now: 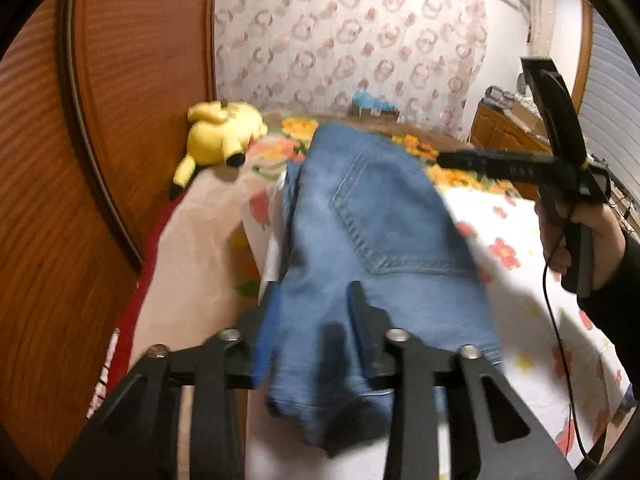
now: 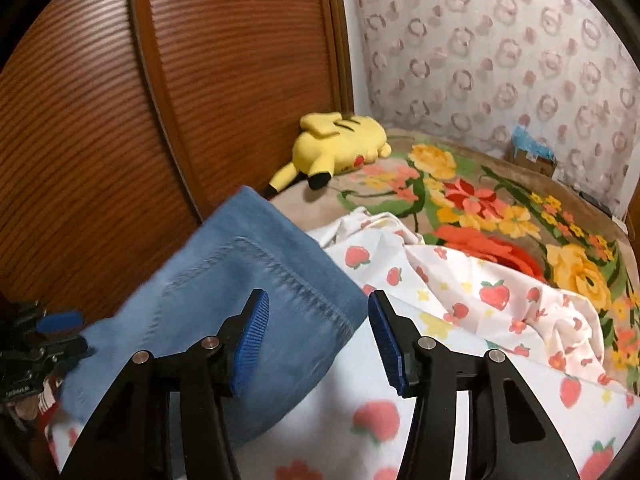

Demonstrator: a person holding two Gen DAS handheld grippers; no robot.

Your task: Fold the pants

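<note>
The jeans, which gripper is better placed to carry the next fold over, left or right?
Left, probably. The left gripper is already clamped on the jeans, while the right gripper is open beside them, holding nothing.

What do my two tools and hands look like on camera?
Both tools are black plastic linkages with silver pivot bolts and ribbed blue pads. From the left wrist view, the right tool has a black pistol handle trailing a thin black cable, held by a bare hand in a dark sleeve.
</note>
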